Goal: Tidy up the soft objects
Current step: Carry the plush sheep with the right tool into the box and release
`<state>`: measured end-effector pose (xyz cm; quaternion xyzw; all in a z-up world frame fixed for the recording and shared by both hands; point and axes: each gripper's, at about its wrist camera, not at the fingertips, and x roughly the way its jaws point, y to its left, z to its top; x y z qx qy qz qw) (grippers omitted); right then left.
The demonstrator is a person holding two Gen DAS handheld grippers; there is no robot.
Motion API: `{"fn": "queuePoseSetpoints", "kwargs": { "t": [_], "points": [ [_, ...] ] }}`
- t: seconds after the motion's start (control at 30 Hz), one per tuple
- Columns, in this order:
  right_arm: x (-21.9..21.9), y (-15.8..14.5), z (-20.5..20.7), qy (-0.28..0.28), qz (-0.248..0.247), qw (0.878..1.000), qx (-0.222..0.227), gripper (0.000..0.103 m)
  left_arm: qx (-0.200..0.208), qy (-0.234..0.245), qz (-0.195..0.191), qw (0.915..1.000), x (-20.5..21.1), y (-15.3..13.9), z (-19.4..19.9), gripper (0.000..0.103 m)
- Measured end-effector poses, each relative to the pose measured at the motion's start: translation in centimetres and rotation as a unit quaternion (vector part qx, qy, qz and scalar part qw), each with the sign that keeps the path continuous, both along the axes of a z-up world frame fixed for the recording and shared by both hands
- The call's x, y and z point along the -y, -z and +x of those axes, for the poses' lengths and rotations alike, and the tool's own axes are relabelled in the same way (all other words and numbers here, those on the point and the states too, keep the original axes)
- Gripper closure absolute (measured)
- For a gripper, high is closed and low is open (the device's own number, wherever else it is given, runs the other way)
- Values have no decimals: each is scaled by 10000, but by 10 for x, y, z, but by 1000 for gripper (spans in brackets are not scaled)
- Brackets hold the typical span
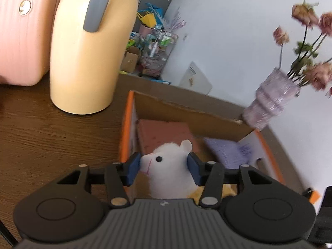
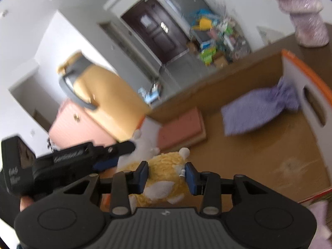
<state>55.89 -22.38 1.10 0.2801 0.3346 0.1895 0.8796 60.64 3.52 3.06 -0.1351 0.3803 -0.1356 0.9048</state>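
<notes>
Together, the left gripper [image 1: 164,167] clamps its blue fingers [image 1: 132,169] on the plush alpaca's [image 1: 166,166] white head while the right gripper [image 2: 167,177] pinches its yellow body (both held over the open cardboard box [image 1: 186,112] on the wooden surface [image 1: 51,141]).

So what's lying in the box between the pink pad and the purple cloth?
Nothing: bare cardboard floor separates the pink pad from the purple cloth in the right wrist view.
</notes>
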Motion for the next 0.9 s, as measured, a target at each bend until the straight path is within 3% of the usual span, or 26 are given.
{"fn": "queuePoseSetpoints", "kwargs": {
  "t": [0.1, 0.23, 0.3, 0.47, 0.6, 0.7, 0.8, 0.9],
  "points": [
    [-16, 13, 4, -283, -183, 9992, -203, 62, 97, 131, 292, 9994, 5, 4, -1, 47],
    [-35, 7, -4, -545, -747, 9957, -8, 62, 187, 222, 503, 9983, 16, 1, -4, 32],
    [-41, 2, -8, -750, -861, 9934, 74, 62, 283, 171, 591, 9977, 19, -6, -9, 31],
    [-36, -23, -24, -571, -1333, 9885, 429, 59, 580, 150, 754, 9954, 15, -35, -34, 24],
    [-13, -52, -44, -275, -1733, 9819, 717, 40, 865, 156, 1105, 9900, 14, -53, -65, 17],
    [7, -70, -62, -67, -1970, 9763, 891, 35, 1061, 153, 1495, 9829, 14, -60, -96, 15],
    [25, -86, -84, 175, -2313, 9666, 1088, 22, 1236, 92, 1604, 9792, 12, -65, -129, 13],
    [41, -94, -112, 479, -2667, 9529, 1360, 18, 1454, 77, 1717, 9743, 13, -69, -166, 10]
  ]
}}
